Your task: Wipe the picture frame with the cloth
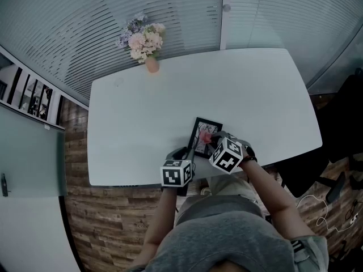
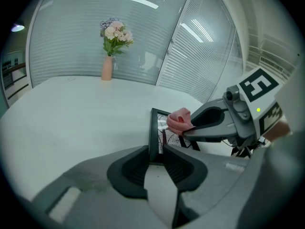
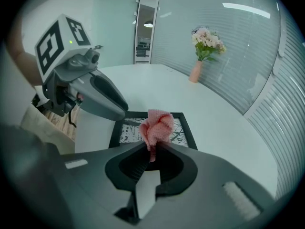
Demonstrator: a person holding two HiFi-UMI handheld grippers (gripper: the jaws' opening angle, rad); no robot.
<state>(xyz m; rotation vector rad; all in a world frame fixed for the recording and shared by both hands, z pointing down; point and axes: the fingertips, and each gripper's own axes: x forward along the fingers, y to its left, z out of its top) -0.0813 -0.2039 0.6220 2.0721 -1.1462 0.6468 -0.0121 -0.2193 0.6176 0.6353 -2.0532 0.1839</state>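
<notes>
A black picture frame (image 1: 205,130) with a pale branch print lies flat near the front edge of the white table (image 1: 170,106). My left gripper (image 1: 189,153) is shut on the frame's near edge (image 2: 156,142), the black rim sitting between its jaws. My right gripper (image 1: 214,141) is shut on a bunched pink cloth (image 3: 156,128) and holds it down on the frame's glass (image 3: 128,131). In the left gripper view the cloth (image 2: 179,120) pokes from the right gripper's jaws over the frame. Both marker cubes show in the head view.
A pink vase of pale flowers (image 1: 145,44) stands at the table's far edge. Ribbed glass walls (image 1: 255,10) rise behind the table. Wooden floor (image 1: 102,220) and a dark chair (image 1: 346,123) lie to the sides. The person's grey shirt fills the bottom of the head view.
</notes>
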